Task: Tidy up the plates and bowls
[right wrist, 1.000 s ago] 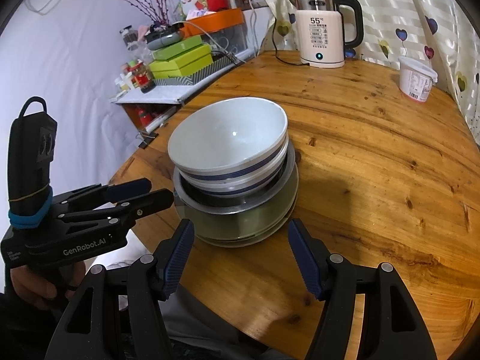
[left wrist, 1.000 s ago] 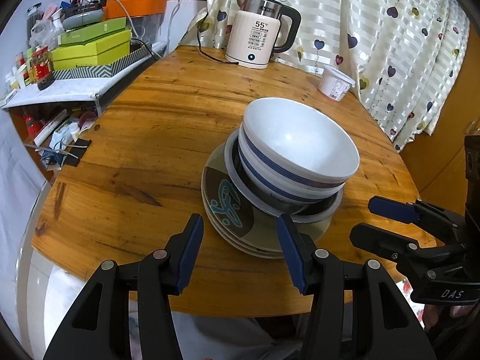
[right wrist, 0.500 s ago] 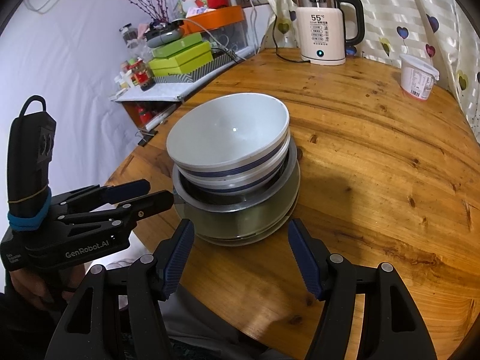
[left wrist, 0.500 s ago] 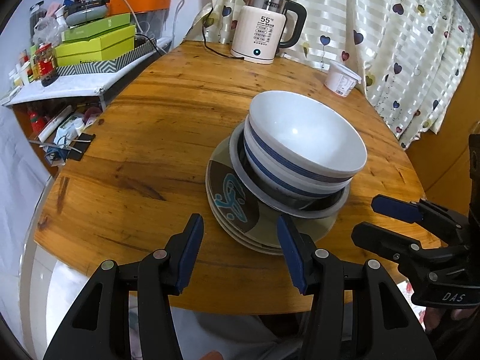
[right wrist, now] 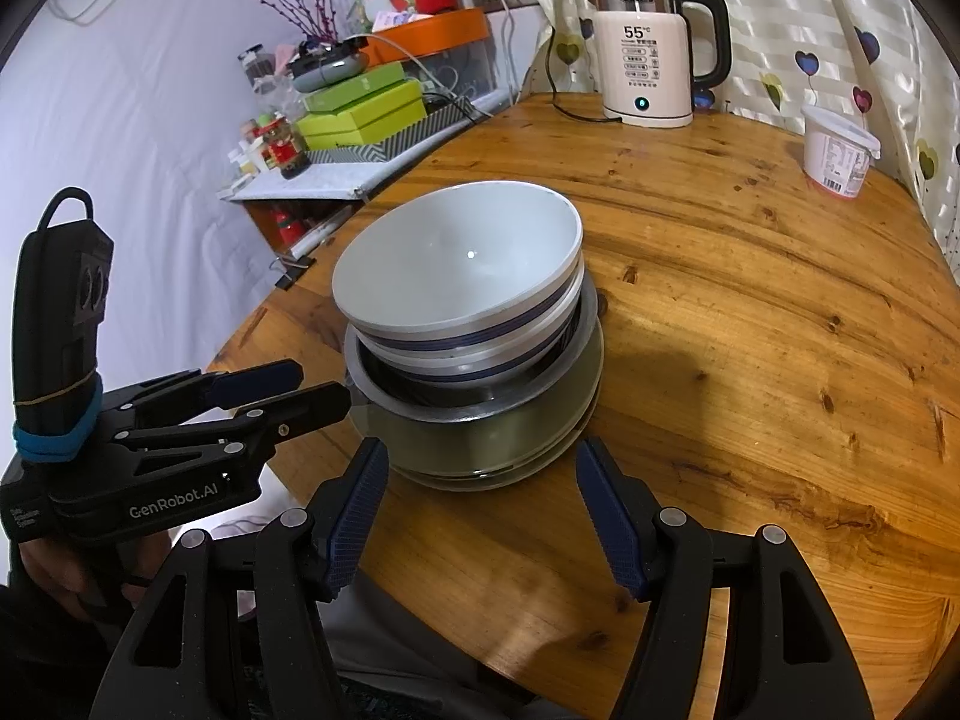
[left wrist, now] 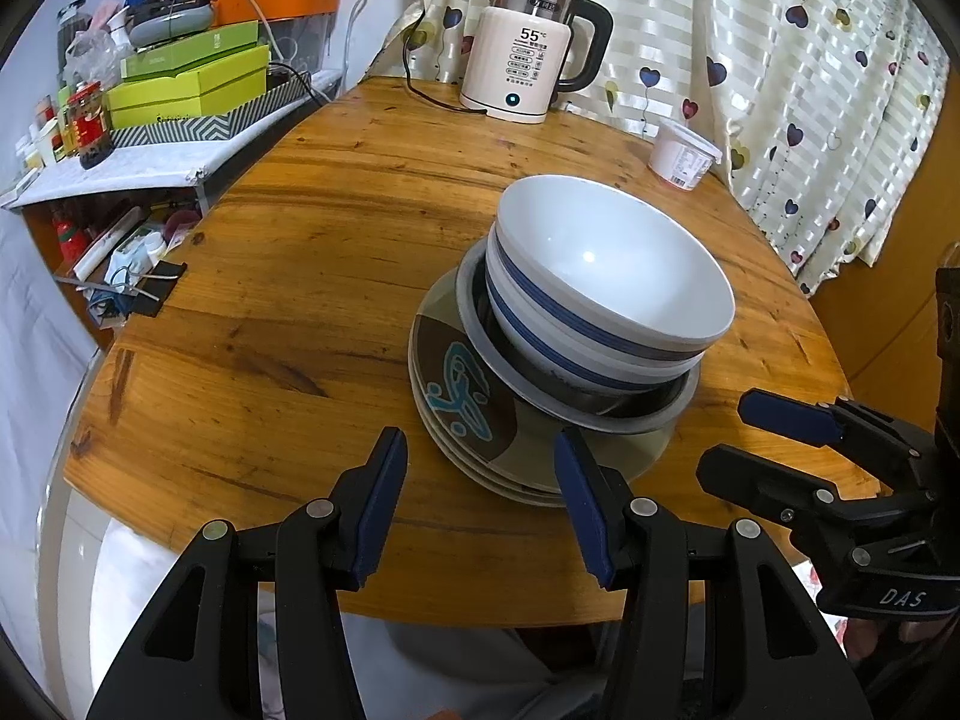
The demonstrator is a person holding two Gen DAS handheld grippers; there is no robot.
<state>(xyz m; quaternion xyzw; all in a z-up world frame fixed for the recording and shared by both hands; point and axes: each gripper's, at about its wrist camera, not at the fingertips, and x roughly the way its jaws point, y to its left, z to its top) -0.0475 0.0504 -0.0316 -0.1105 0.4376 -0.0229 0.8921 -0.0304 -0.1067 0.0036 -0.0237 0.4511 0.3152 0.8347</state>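
A stack stands near the front edge of the round wooden table [left wrist: 312, 252]. Two nested white bowls with blue bands [left wrist: 606, 276] sit in a metal bowl [left wrist: 654, 414], on several patterned plates [left wrist: 456, 390]. The stack also shows in the right wrist view, with the white bowls [right wrist: 462, 264] above the plates [right wrist: 540, 450]. My left gripper [left wrist: 480, 480] is open and empty just in front of the plates. My right gripper [right wrist: 480, 480] is open and empty, in front of the stack on its right side. Each gripper shows in the other's view.
A white electric kettle [left wrist: 528, 54] with its cord stands at the table's far edge. A white plastic tub [left wrist: 684, 153] sits at the far right by the heart-print curtain. A cluttered shelf with green boxes [left wrist: 192, 84] borders the table's left side.
Both grippers have stayed open in front of the stack. The left view has shifted slightly, so the stack sits a little closer and more central.
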